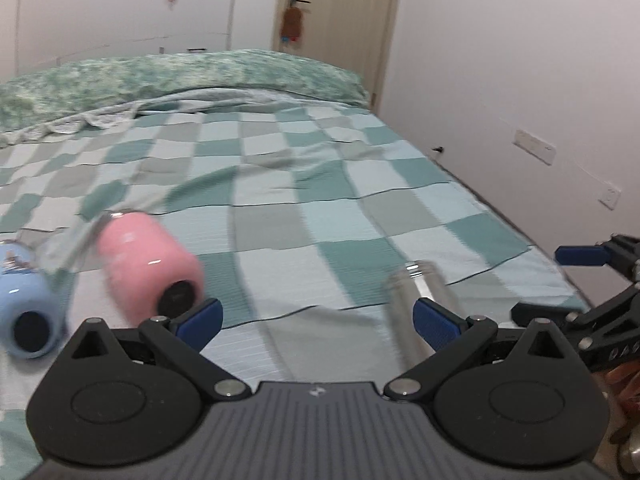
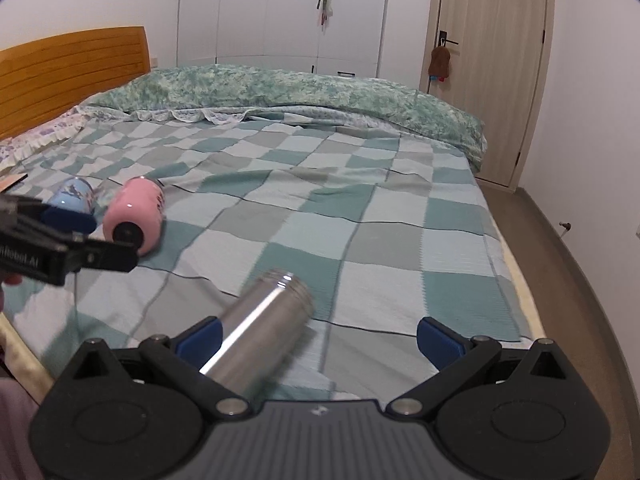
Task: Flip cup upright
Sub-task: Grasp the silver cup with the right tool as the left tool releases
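Observation:
Three cups lie on their sides on the checked bed cover. A pink cup (image 1: 148,264) lies just ahead-left of my open left gripper (image 1: 318,318), its dark base toward me. A light blue cup (image 1: 28,312) lies further left. A steel cup (image 1: 420,300) lies beside the left gripper's right finger. In the right wrist view the steel cup (image 2: 264,328) lies between the wide-open jaws of my right gripper (image 2: 318,336), close to the left finger, threaded mouth pointing away. The pink cup (image 2: 136,214) and blue cup (image 2: 74,196) show at the left, behind the left gripper (image 2: 76,240).
The bed cover (image 2: 360,220) runs back to a rolled green quilt (image 2: 300,92) and a wooden headboard (image 2: 72,68). The bed's right edge drops to the floor (image 2: 560,260). A wall (image 1: 520,80) with sockets flanks the bed; a door (image 2: 492,60) and wardrobe (image 2: 280,8) stand behind.

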`<state>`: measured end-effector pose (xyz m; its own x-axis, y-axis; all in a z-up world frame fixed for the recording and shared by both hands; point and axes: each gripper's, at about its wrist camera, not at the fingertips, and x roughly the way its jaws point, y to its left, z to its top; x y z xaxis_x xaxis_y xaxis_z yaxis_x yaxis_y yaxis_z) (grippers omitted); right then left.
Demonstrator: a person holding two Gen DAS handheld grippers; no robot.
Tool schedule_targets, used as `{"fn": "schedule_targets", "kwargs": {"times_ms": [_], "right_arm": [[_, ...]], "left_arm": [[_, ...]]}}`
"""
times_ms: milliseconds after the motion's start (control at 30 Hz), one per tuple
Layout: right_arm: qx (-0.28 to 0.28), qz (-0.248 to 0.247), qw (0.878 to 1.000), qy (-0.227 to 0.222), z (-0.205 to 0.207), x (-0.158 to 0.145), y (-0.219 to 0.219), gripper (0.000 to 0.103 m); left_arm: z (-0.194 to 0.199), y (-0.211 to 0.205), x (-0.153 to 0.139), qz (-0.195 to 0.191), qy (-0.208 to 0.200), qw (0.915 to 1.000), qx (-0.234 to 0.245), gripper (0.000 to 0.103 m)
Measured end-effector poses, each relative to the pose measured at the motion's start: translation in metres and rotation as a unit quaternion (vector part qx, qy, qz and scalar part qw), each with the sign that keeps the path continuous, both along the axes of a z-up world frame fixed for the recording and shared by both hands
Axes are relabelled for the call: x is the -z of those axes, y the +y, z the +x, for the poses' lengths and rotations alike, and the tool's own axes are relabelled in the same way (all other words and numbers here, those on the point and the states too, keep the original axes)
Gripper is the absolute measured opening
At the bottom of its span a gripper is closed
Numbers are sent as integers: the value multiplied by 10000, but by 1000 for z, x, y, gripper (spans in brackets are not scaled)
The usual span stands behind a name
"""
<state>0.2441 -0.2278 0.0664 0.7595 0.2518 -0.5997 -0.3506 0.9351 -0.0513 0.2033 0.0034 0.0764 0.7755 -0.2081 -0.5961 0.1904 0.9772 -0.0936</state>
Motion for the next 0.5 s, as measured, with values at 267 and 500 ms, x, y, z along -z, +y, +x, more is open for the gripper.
{"fn": "schedule_targets", "kwargs": {"times_ms": [267, 500], "right_arm": [[94, -16, 9996, 265, 19, 6, 41, 103], [316, 77, 9971, 684, 44, 20, 60, 103]], "left_arm": [[-2, 41, 15, 138, -31, 9999, -98, 103], [5, 60, 28, 286, -61, 9996, -64, 103]]}}
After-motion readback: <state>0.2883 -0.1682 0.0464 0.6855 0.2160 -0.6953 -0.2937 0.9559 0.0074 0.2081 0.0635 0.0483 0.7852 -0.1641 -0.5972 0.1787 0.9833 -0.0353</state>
